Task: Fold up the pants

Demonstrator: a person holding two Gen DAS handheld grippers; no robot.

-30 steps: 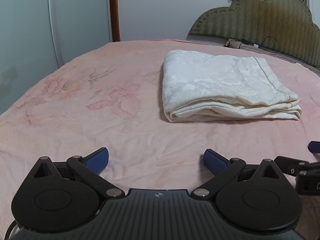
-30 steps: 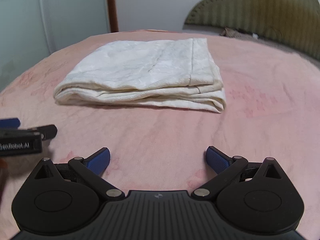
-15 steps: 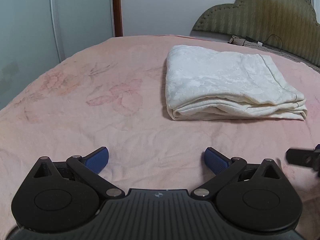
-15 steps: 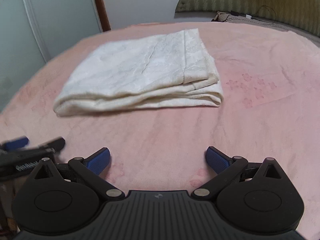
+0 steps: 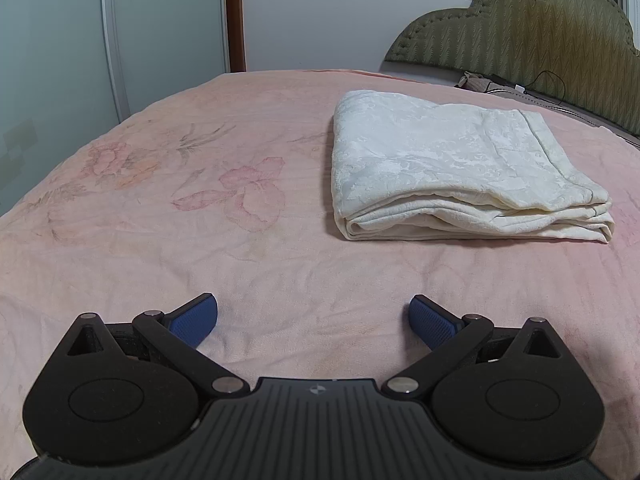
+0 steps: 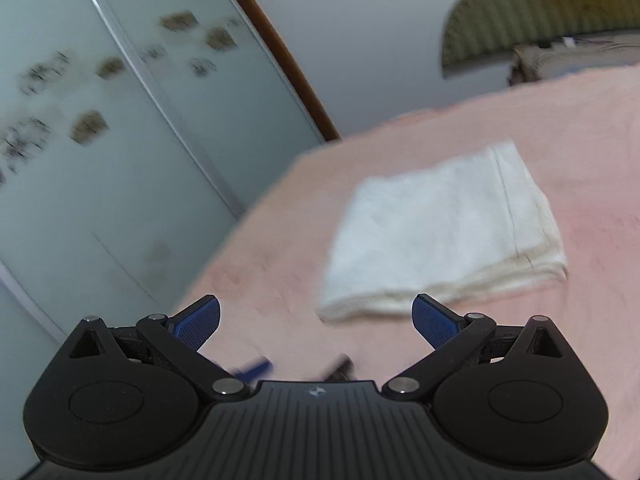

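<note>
The cream white pants [image 5: 452, 168] lie folded into a neat rectangular stack on the pink bed, ahead and to the right in the left wrist view. My left gripper [image 5: 314, 322] is open and empty, low over the sheet, well short of the pants. In the right wrist view the folded pants [image 6: 444, 224] look blurred, ahead and below. My right gripper [image 6: 316, 322] is open and empty, raised and tilted above the bed. The left gripper's blue fingertips [image 6: 256, 368] show blurred just beyond the right gripper's body.
The pink flowered bedspread [image 5: 160, 208] covers the bed. A green padded headboard [image 5: 520, 28] stands at the back right with a cable and small items at its foot. Frosted wardrobe doors [image 6: 100, 140] stand to the left beyond the bed edge.
My right gripper has lifted away and rolled, so its view now tilts and blurs and the pants look smaller. My left gripper stays nearly still. Both remain open.
</note>
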